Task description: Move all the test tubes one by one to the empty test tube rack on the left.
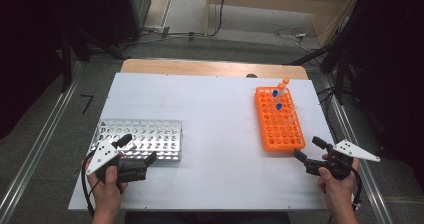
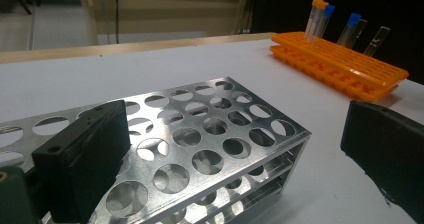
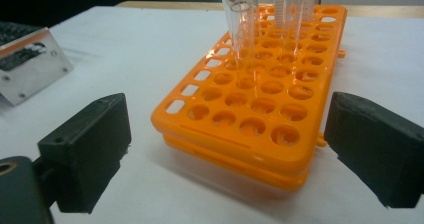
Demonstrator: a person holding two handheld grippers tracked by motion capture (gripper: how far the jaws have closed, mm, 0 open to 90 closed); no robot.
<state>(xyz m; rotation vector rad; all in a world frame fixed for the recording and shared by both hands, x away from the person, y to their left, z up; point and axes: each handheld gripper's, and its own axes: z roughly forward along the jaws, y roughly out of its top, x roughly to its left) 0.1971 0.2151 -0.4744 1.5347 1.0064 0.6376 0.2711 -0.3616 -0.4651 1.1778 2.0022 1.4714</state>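
Note:
A perforated metal rack [image 1: 145,134] lies at the left of the white table [image 1: 215,124]. My left gripper [image 1: 136,150] stands open at the rack's near right corner, one jaw above the rack's top [image 2: 197,129] and the other off its end; nothing is gripped by the left gripper [image 2: 232,156]. An orange tube rack [image 1: 280,124] stands at the right, with several capped and clear tubes [image 1: 278,96] at its far end. My right gripper [image 1: 310,149] is open just short of the orange rack's near end [image 3: 260,109], apart from it. The tubes [image 3: 242,34] stand upright beyond.
Bare white tabletop lies between the two racks. A wooden strip [image 1: 215,67] borders the table's far edge. Metal rails [image 1: 35,154] run along the floor at both sides, and cables [image 1: 295,34] lie on the floor behind.

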